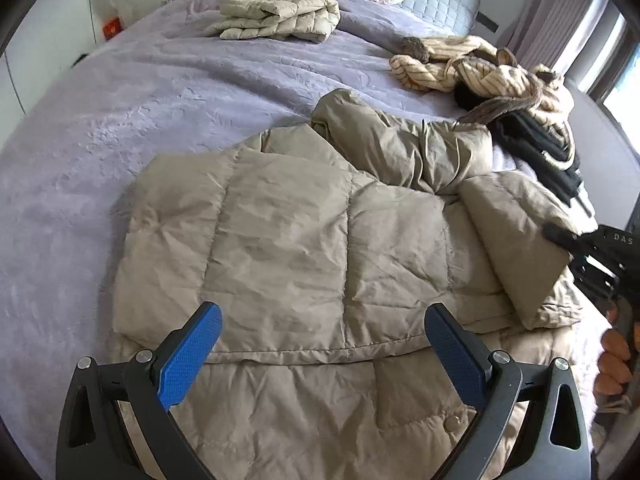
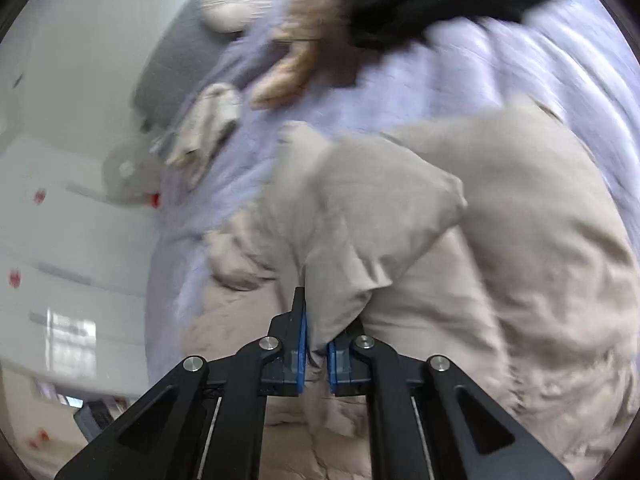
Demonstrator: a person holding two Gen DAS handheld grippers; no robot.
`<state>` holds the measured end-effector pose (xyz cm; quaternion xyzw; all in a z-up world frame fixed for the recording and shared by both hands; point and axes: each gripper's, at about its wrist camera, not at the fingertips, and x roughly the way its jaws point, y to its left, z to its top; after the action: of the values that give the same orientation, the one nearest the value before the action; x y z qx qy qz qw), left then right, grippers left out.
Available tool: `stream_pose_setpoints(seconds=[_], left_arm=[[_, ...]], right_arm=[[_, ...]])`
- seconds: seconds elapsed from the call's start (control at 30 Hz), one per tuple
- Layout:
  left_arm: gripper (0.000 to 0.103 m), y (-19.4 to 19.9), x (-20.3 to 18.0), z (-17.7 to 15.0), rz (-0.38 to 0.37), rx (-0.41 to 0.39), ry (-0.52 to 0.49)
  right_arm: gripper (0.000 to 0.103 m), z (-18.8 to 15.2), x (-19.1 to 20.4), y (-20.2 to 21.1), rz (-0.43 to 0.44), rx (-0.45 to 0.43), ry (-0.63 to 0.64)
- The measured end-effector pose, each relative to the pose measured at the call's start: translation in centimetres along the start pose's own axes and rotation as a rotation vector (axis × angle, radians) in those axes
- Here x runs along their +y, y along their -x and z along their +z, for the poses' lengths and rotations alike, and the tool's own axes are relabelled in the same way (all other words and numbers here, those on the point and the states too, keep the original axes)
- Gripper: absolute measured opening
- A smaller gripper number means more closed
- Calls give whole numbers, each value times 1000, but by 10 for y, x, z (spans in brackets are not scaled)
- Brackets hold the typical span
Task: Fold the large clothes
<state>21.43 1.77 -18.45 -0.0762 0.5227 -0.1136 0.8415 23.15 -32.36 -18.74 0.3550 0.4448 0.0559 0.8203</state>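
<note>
the big tan quilted down jacket (image 1: pixel 304 240) lies spread on the lavender plush-covered bed (image 1: pixel 120 128), its near half already doubled over, one sleeve bunched toward the far side. the right hand-held gripper (image 2: pixel 316 344) is pinched tight on a lifted fold of that jacket's fabric, the cloth rising in a peak above its blue pads (image 2: pixel 302 344). the main risk, as i judge it, is slip: the shell looks slick and puffy, only a thin edge sits in the pinch, and a quick pull could drag it free or haul the whole stacked layer out of line. the right view is blurred, so how deep the bite goes is hard to tell.

the left hand-held gripper (image 1: pixel 324 340) hovers low over the jacket's near edge, its fingers spread wide and holding nothing, pointed along the bed. the right one comes in from the jacket's right side, tilted up with its load.

a folded cream quilted jacket (image 1: pixel 276 14) and a heap of striped and dark clothes (image 1: pixel 500 92) lie well apart.
</note>
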Motion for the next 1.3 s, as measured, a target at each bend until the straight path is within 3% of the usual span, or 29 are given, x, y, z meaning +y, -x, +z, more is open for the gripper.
stream_pose_setpoints(seconds=[0.17, 0.33, 0.43, 0.6, 0.8, 0.83, 0.87, 0.9, 0.93, 1.13, 1.3], left_arm=[[102, 11, 23, 9, -113, -15, 54], [102, 12, 42, 23, -299, -1, 142], [102, -1, 41, 30, -451, 52, 169], [102, -39, 18, 42, -650, 149, 193], [101, -66, 4, 45, -575, 212, 188], [88, -68, 3, 45, -558, 215, 180], [56, -68, 0, 46, -544, 223, 160], [39, -70, -3, 46, -517, 243, 140], [14, -72, -4, 46, -486, 257, 129], [14, -59, 12, 26, -373, 212, 75], [14, -69, 20, 19, -323, 226, 89]], right_arm=[[9, -26, 76, -25, 3, 70, 332], [14, -59, 99, -69, -21, 197, 426], [23, -66, 95, -83, -35, 249, 423], [59, -66, 84, -86, -80, 302, 415], [59, -71, 40, -28, -105, 295, 359], [59, -71, 27, -20, -116, 298, 328], [59, -71, 14, -13, -125, 301, 295], [59, -69, 2, -7, -133, 299, 266], [59, -66, -8, -2, -147, 292, 240], [59, -44, -77, 40, -186, 182, 36], [57, -21, -130, 49, -115, 100, -228]])
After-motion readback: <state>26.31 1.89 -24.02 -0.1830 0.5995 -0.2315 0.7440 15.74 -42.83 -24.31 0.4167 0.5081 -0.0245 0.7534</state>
